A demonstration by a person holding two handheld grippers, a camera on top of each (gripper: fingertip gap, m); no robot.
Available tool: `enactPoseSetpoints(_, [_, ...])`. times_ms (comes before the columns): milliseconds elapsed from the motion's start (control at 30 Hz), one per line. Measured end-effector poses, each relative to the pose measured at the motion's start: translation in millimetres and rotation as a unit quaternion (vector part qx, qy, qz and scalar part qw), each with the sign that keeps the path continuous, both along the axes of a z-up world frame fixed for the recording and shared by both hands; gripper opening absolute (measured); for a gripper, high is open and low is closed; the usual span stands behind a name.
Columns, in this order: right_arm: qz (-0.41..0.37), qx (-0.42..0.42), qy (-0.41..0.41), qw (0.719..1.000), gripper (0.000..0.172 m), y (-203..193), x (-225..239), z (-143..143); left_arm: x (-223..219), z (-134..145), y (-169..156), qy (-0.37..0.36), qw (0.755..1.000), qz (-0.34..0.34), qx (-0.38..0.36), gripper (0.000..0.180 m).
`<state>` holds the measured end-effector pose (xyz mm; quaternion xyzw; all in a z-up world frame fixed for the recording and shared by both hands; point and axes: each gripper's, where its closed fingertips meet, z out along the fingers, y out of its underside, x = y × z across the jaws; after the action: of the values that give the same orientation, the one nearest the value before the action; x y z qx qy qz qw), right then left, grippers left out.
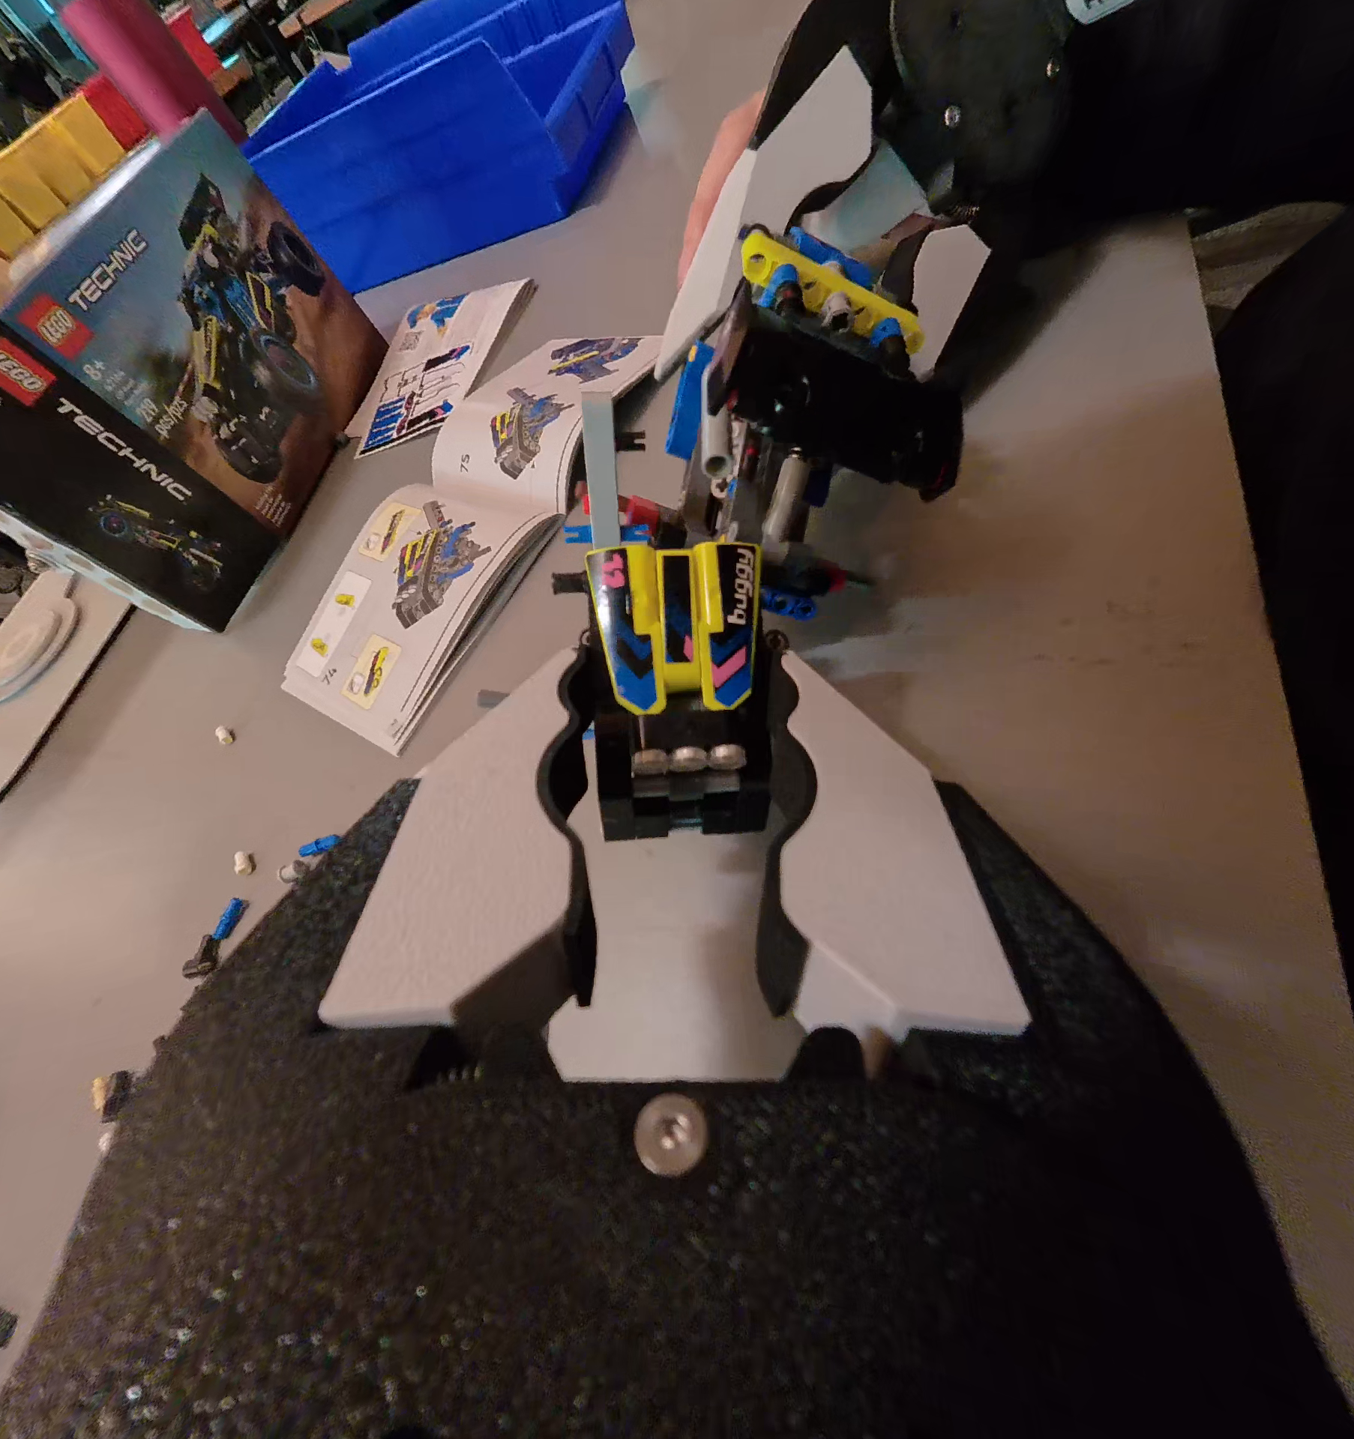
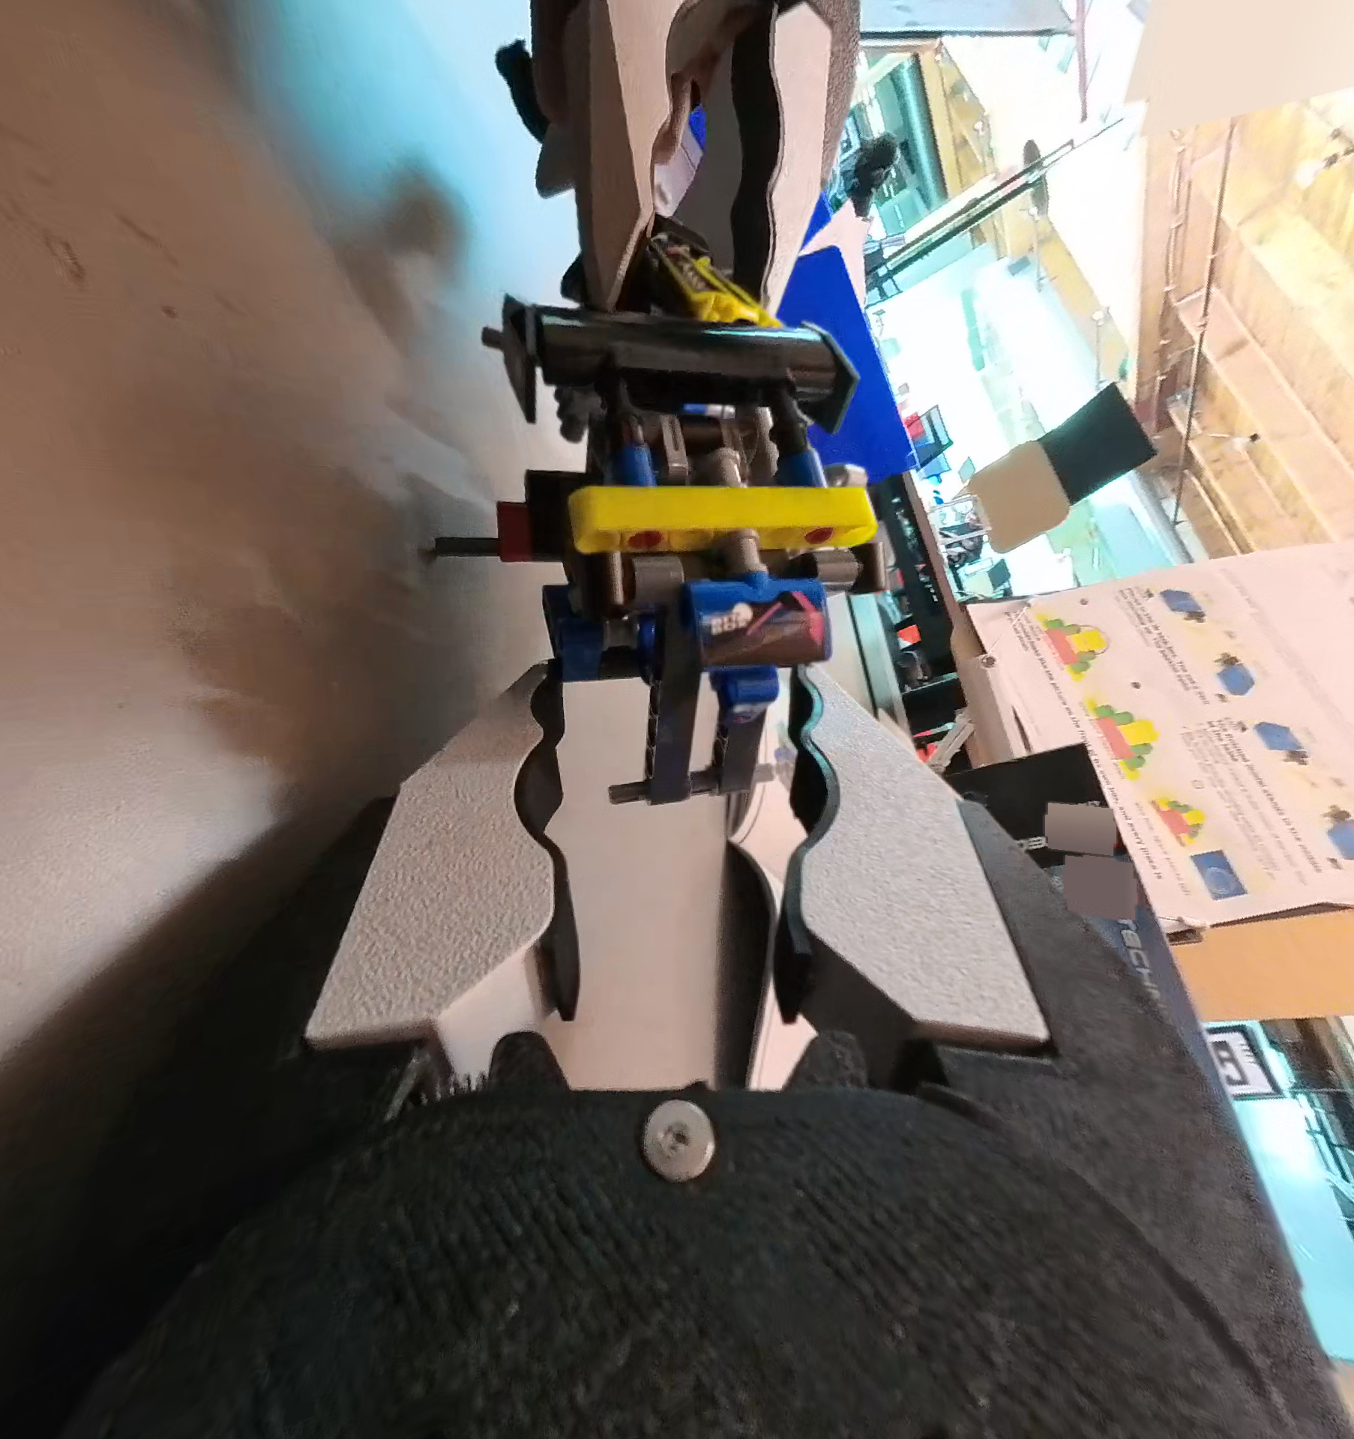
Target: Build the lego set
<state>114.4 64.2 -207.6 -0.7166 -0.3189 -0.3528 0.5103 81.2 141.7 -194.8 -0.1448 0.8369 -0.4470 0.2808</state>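
The grey table (image 1: pixel 1048 701) carries everything, with blue bins (image 1: pixel 456 148) at its far edge. On its left side stands a toy building-set box (image 1: pixel 152 405) printed with a buggy, and beside that an open instruction booklet (image 1: pixel 440 561) lies flat, with a sticker sheet (image 1: pixel 425 381) just behind it.

Above the middle of the table, the toy buggy chassis (image 1: pixel 806 389), a black frame with a yellow beam and blue pins, is gripped by the right claw (image 2: pixel 678 701). Its fingers (image 2: pixel 463 818) stand fairly wide and close on the blue and dark end of the chassis; in the left wrist view that claw reaches in from the upper right around the model.

The left claw (image 1: pixel 678 701) clamps a smaller black sub-assembly (image 1: pixel 682 763) topped by a yellow panel with blue, black and pink stickers (image 1: pixel 674 623); both fingers (image 1: pixel 495 818) press its black sides. The panel end points at the chassis, near it.

Small loose parts lie scattered on the table at the left: blue pins (image 1: pixel 319 845), pale connectors (image 1: pixel 244 861) and a black piece (image 1: pixel 203 958).
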Motion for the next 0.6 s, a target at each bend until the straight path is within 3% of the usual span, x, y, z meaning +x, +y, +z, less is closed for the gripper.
enactPoseSetpoints(333, [-0.007, 0.005, 0.01, 1.0, 0.056, 0.8, 3.1, 1.1, 8.1, 0.3, 8.8, -0.023, 0.999, 0.019, 0.029, 0.041])
enactPoseSetpoints(600, [-0.001, 0.011, 0.032, 0.999, 0.056, 2.7, 1.6, 2.9, 9.5, 6.6, 7.8, -0.022, 1.0, 0.013, -0.012, 0.041])
